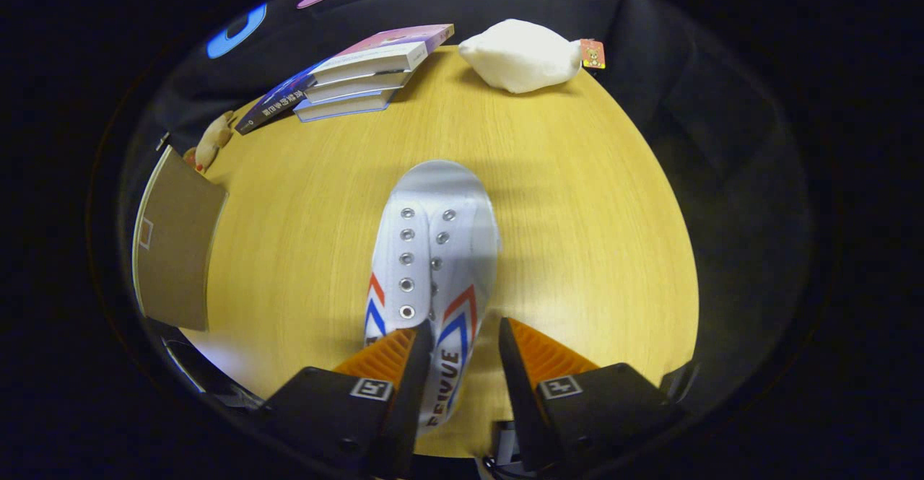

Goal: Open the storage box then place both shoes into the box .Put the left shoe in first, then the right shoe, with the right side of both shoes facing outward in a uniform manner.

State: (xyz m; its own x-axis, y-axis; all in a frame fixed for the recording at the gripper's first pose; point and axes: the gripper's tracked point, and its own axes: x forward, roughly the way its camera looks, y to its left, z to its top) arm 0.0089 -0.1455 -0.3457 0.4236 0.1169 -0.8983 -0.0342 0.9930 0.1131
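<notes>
Shoe (433,263) between fingers (404,357), toe pointing straight ahead, gap right

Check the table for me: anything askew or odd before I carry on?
The stack of books is fanned out crookedly. The shoe has empty eyelets, no laces. The gripper has its fingers apart around the shoe's heel side wall, one inside, one outside. Nothing looks spilled or damaged.

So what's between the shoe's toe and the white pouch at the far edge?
Bare tabletop runs from the shoe to the white pouch; gripper open around the shoe's heel side.
</notes>
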